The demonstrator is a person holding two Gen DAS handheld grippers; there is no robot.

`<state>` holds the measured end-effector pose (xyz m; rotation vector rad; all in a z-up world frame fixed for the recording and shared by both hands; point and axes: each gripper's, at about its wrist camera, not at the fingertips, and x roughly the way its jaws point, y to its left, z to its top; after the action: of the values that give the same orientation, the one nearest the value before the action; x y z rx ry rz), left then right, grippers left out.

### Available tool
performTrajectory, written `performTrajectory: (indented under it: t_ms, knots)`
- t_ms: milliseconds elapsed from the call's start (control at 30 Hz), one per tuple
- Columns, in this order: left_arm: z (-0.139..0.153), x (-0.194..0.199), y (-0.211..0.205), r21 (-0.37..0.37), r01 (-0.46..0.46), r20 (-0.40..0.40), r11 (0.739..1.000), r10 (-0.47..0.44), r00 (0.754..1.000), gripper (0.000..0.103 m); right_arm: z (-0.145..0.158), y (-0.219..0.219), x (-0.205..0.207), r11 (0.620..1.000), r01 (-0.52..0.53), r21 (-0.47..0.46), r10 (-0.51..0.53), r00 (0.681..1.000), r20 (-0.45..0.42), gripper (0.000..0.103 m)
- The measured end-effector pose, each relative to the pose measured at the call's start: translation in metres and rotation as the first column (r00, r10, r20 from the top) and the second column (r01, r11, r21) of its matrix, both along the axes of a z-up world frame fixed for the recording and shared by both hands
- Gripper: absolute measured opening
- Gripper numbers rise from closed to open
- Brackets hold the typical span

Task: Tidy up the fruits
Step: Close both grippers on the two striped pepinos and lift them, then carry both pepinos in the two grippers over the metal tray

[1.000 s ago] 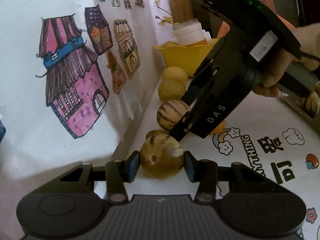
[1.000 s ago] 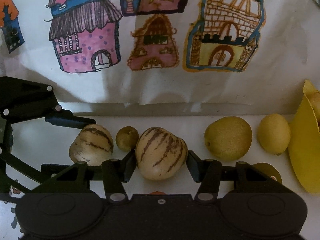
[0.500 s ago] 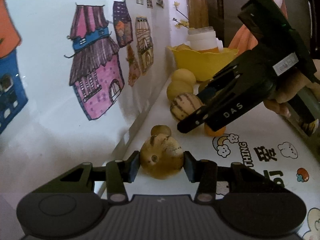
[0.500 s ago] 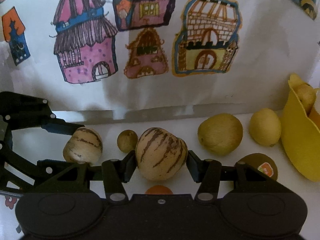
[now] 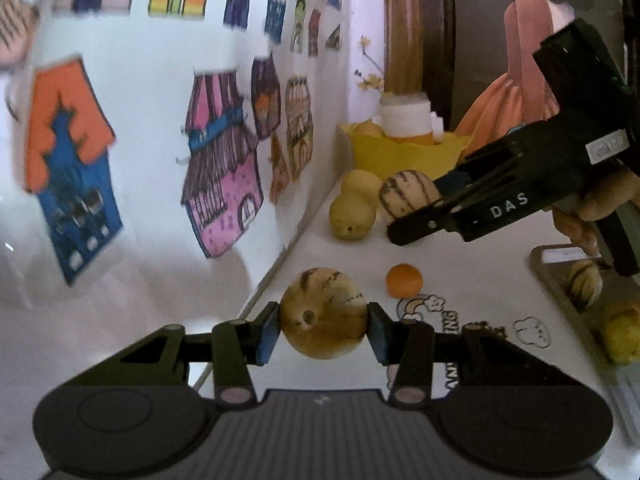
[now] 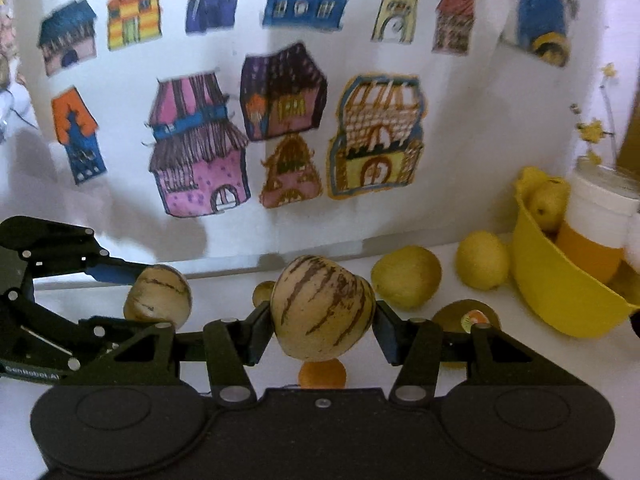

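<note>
My left gripper [image 5: 322,330] is shut on a tan striped melon [image 5: 322,312] and holds it above the white table. My right gripper [image 6: 320,328] is shut on a second striped melon [image 6: 322,307], also lifted; it shows in the left wrist view [image 5: 404,196] too. The left gripper's melon shows in the right wrist view [image 6: 158,294]. Two yellow-green fruits [image 6: 406,276] [image 6: 480,260] lie by the wall. A small orange [image 5: 404,280] lies on the table. A kiwi with a sticker [image 6: 466,320] lies near the right fingers.
A yellow bowl [image 6: 560,296] with fruit and a white-and-orange jar [image 6: 596,224] stands at the right. A grey tray [image 5: 560,292] holding fruit sits at the right in the left wrist view. A small brown fruit [image 6: 262,292] lies by the wall with house drawings.
Both grippers have lifted their striped melons off the table and pulled back from the wall. The small brown fruit stays on the table.
</note>
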<state>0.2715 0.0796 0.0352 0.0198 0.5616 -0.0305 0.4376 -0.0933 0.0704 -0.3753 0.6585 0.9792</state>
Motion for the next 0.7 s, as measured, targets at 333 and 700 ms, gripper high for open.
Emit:
performTrajectory:
  t_ms: [333,700]
  knots:
    - [0.035,-0.028,-0.031,-0.042,0.029,0.056,0.999,-0.027,0.998,0.050,0.036,-0.063,-0.047,0.994,0.066,0.085,-0.068,0.997,0.020,0.055]
    - [0.045,-0.061,-0.089,-0.091,0.122,0.079,0.988,-0.115,0.990,0.050,0.049,-0.146,-0.101,0.977,0.174,0.125,-0.177,0.984,0.020,0.055]
